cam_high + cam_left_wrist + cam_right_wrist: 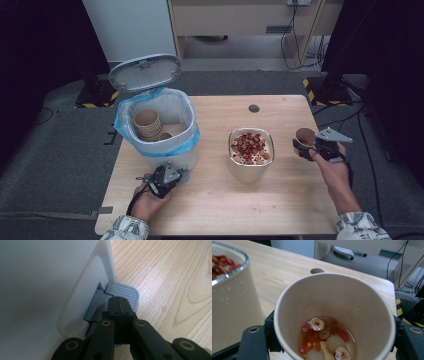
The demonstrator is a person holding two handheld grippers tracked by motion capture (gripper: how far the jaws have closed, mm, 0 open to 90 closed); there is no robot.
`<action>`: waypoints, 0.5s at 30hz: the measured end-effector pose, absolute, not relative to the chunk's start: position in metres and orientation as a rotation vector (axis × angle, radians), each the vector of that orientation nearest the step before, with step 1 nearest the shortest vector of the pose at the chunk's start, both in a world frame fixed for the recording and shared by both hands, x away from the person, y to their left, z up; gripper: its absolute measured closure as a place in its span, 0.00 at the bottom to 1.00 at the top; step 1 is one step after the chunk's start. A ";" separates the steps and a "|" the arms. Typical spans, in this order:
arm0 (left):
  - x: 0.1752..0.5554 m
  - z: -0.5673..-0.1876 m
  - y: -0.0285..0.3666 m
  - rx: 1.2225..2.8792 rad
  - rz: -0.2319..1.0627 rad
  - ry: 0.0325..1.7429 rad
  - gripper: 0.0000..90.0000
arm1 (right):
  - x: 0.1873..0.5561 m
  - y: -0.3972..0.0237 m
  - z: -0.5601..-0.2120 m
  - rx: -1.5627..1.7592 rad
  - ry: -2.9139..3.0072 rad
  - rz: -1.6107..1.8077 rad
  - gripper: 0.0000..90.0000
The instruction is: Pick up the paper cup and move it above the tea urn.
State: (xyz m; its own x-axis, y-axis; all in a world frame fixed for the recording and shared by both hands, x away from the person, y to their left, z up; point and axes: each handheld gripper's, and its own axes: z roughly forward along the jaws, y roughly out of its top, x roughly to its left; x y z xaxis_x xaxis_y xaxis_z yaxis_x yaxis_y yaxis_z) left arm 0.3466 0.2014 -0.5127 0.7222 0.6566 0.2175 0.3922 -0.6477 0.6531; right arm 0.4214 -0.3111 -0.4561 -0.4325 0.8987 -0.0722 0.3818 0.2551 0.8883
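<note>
A white pedal bin (165,135) with a blue liner stands at the table's left, its lid (145,72) raised. Stacked paper cups (147,124) lie inside. My left gripper (181,175) is shut, and its tips rest on the bin's grey pedal (125,292) at the foot of the bin wall (50,290); the left gripper (119,302) holds nothing. At the right, my right gripper (304,149) is shut on a paper cup (305,136). The cup (332,297) sits upright between the jaws of the right gripper (332,340) and holds liquid with red berries and fruit slices (324,340).
A metal container (251,147) full of red and pale dried fruit stands mid-table, just left of the held cup; its wall (229,302) is close by. A cable hole (254,108) sits near the far edge. Bare wood lies in front of the container.
</note>
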 end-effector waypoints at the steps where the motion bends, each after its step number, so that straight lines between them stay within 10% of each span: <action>1: 0.347 -0.513 0.201 2.338 0.595 0.792 1.00 | 0.423 -0.310 -0.452 1.152 1.942 1.125 0.32; 15: 0.347 -0.513 0.202 2.339 0.589 0.794 1.00 | 0.442 -0.297 -0.409 1.069 1.947 1.102 0.31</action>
State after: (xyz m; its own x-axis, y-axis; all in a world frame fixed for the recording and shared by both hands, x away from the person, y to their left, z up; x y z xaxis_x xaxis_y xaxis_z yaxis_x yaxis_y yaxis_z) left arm 0.3470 0.2020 -0.5126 0.7235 0.6567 0.2128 0.3936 -0.6458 0.6543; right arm 0.4421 -0.2968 -0.4089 -0.4560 0.8789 -0.1399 0.3323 0.3139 0.8894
